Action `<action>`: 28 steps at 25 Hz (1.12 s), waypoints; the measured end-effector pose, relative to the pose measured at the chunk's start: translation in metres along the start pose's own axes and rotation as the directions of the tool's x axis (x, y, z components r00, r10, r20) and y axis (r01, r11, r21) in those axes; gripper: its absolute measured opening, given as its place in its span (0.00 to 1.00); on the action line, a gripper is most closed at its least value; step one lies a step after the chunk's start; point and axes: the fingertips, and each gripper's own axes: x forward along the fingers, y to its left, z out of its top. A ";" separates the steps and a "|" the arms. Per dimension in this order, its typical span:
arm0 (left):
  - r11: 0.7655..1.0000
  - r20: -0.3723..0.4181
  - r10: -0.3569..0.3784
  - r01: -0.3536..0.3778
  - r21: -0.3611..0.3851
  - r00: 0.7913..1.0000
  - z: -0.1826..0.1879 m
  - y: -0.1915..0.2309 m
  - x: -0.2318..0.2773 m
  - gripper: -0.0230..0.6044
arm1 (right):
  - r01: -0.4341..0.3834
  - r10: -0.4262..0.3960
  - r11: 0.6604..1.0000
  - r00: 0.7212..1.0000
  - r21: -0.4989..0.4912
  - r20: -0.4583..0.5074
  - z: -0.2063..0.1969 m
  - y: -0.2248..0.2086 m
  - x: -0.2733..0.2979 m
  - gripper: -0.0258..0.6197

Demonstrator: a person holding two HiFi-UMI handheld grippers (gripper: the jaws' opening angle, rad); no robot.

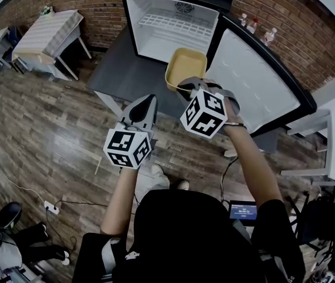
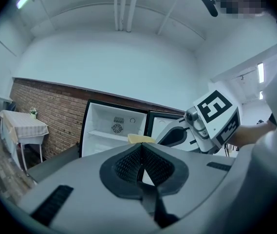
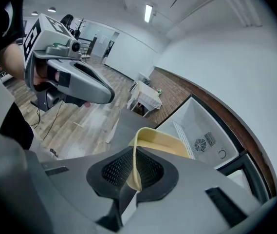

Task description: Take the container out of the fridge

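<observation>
Here, one yellow container (image 1: 186,68), rim clamped in right tool (image 3: 134,165); left tool (image 2: 142,167) closed, empty; one fridge (image 1: 173,23).

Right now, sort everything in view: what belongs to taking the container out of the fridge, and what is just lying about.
Job: container, clamped by its rim in the right gripper; fridge, with its door open.
Lying about: cloth-covered table; bottles by the brick wall; power strip on the floor.
</observation>
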 end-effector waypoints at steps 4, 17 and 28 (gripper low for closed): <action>1.000 0.004 0.011 -0.011 0.005 1.000 -0.002 -0.014 -0.009 0.06 | -0.004 0.004 1.000 1.000 -0.006 0.005 -0.007 0.012 -0.012 0.12; 1.000 0.006 0.028 -0.028 0.000 1.000 -0.012 -0.039 -0.024 0.06 | -0.014 0.015 0.999 1.000 -0.040 0.010 -0.017 0.034 -0.032 0.12; 1.000 0.013 0.025 -0.025 0.003 1.000 -0.009 -0.046 -0.026 0.06 | -0.014 0.014 0.999 1.000 -0.041 0.013 -0.018 0.038 -0.040 0.12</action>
